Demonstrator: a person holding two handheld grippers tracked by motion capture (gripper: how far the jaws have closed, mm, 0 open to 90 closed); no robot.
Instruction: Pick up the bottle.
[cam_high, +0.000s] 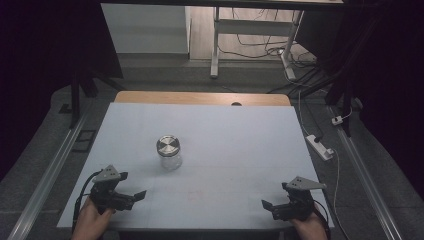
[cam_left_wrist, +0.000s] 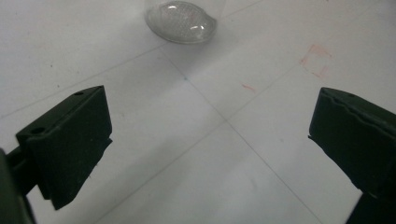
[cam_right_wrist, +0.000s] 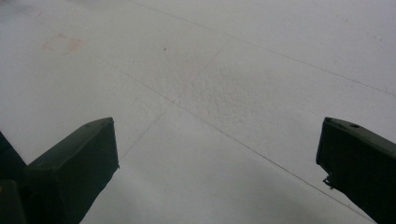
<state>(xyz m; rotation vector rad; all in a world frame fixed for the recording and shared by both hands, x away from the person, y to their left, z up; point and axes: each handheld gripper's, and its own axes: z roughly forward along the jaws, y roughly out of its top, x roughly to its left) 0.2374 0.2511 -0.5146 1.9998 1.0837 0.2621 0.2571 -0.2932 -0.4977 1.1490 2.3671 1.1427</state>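
White table (cam_high: 225, 125) spread wide, and just left of centre in the high view stands the glass jar (cam_high: 169, 152), upright, metal lid on, contents not discernible through the glass. It sits up and right of the left gripper (cam_high: 134, 196), the nearer one, jaws wide apart and empty. The right gripper (cam_high: 270, 206), lower right, is well apart from it, jaws spread on nothing too.
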